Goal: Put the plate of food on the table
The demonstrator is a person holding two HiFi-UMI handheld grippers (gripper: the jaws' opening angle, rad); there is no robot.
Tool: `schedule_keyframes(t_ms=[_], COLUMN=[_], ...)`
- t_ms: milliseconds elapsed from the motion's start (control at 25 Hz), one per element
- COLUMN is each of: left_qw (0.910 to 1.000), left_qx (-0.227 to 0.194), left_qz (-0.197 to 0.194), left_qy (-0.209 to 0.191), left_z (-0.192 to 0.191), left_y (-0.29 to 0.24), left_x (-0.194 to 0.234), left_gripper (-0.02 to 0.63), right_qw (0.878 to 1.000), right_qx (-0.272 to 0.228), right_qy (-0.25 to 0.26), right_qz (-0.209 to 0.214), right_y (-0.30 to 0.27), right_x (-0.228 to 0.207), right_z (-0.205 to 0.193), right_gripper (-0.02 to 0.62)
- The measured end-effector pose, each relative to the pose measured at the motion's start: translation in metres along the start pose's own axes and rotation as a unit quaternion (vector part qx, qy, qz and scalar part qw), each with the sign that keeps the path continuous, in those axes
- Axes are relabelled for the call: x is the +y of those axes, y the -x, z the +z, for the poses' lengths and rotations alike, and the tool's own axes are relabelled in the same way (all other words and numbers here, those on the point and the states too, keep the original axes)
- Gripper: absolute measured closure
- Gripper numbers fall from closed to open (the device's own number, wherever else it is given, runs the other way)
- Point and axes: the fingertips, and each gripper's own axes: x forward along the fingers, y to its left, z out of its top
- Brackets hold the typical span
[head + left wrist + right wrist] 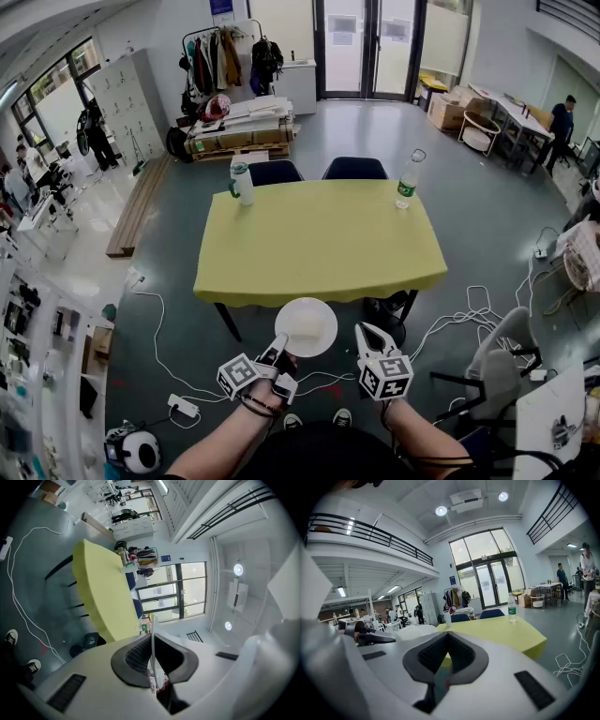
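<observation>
Left gripper (pixel 278 350) clamped on the plate (pixel 307 326), biting its rim at 7 o'clock; in the left gripper view, shows that rim as a thin white edge squeezed between the two dark pads (pixel 136 656). Right gripper (pixel 366 335) closed on nothing, jaws meeting at the tip, parked at the plate's 4 o'clock, near it but apart. Holds the plate in the air at the 6 o'clock edge of the table (pixel 319 246), mostly out past the yellow cloth and not set down. Hard to tell what lies on the plate: only a pale patch near its middle. On the table, a bottle (pixel 242 180) at 11 o'clock and a second bottle (pixel 407 178) at 1 o'clock, both upright, well apart. Two dark chairs (pixel 275 172) pushed in at 12 o'clock. White cables (pixel 155 337) trailing over the floor at the table's 8 o'clock and 4 o'clock
</observation>
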Motion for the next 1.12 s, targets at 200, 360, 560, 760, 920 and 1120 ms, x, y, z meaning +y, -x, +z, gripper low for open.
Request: schedule_keyframes(t_ms=[200, 360, 560, 760, 920, 1120], left_qw=[1.0000, 1.0000, 1.0000, 0.9999, 0.9999, 0.9999], left_qx=[-0.002, -0.003, -0.005, -0.007, -0.007, -0.006], left_qz=[0.002, 0.002, 0.003, 0.005, 0.006, 0.006], left_qy=[0.002, 0.003, 0.006, 0.008, 0.008, 0.009], left_z=[0.001, 0.001, -0.001, -0.001, 0.000, 0.002], left_y=[0.002, 0.003, 0.002, 0.005, 0.009, 0.012], left_x=[0.004, 0.003, 0.004, 0.007, 0.008, 0.009], left_gripper=[0.588, 0.588, 0.588, 0.588, 0.588, 0.588], right_qw=[1.000, 1.000, 1.000, 1.000, 1.000, 1.000], right_qx=[0.001, 0.001, -0.001, -0.002, 0.002, 0.008], right_qy=[0.007, 0.008, 0.006, 0.000, -0.007, -0.013], right_qz=[0.001, 0.001, 0.009, 0.007, 0.000, -0.008], right_y=[0.001, 0.002, 0.002, 0.002, 0.005, 0.006], right_x=[0.002, 0.003, 0.003, 0.003, 0.002, 0.001], right_z=[-0.001, -0.001, 0.000, -0.003, -0.007, -0.013], right_gripper=[0.583, 0.583, 0.583, 0.583, 0.583, 0.583])
